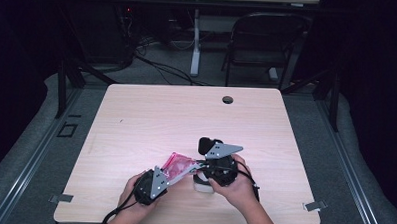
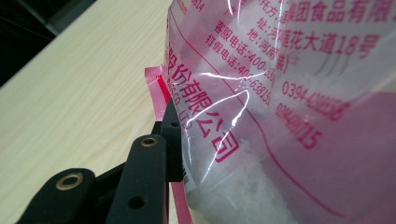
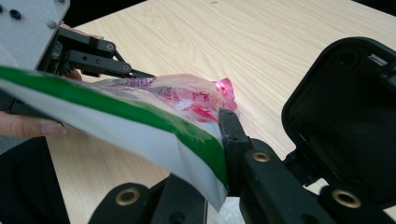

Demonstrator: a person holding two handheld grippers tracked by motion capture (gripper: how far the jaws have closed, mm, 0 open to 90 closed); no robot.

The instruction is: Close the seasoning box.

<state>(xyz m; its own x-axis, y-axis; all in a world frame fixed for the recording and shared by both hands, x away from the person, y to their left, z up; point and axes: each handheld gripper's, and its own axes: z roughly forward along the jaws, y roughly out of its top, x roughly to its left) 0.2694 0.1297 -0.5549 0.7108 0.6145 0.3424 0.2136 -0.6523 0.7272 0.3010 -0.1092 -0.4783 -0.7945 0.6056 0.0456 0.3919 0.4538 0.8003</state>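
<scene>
A: The plastic bag (image 2: 280,93) is showing clear film with pink-red printed characters and a pink edge; the grains inside are looking white.
B: And the packet (image 3: 140,135)?
A: White, with a green band running along it. The table (image 1: 151,115) is showing pale wood grain.
</scene>
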